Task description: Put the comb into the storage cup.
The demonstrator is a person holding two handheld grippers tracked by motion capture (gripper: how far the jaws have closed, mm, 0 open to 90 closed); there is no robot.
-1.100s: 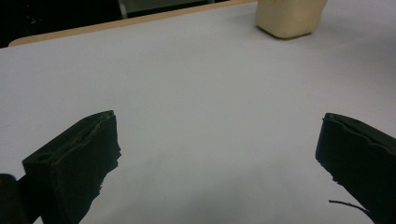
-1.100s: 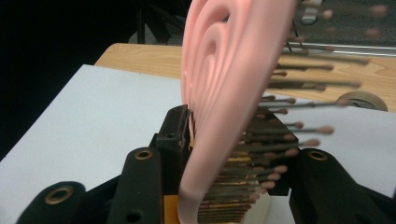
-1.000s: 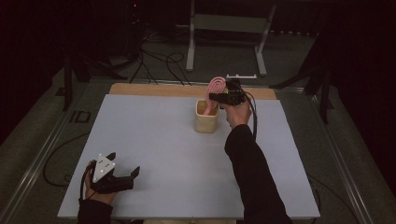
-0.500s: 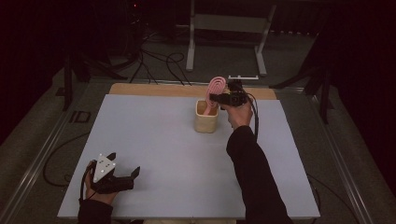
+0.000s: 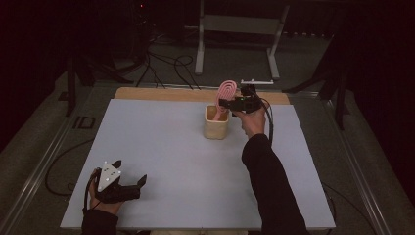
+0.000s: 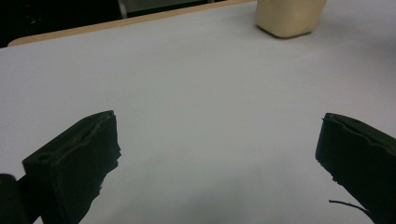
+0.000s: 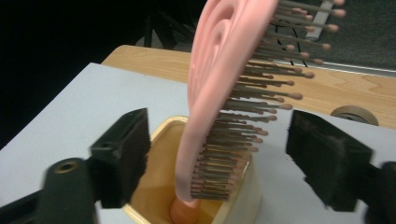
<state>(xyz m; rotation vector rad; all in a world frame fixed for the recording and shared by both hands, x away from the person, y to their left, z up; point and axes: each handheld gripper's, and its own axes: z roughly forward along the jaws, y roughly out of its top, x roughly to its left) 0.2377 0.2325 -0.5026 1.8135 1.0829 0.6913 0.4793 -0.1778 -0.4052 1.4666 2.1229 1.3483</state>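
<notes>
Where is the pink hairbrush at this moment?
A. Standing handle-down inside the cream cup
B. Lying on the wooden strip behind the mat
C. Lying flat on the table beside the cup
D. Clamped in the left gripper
A: in the right gripper view the pink hairbrush stands with its handle down inside the cream cup, and the right gripper is open around it.
</notes>
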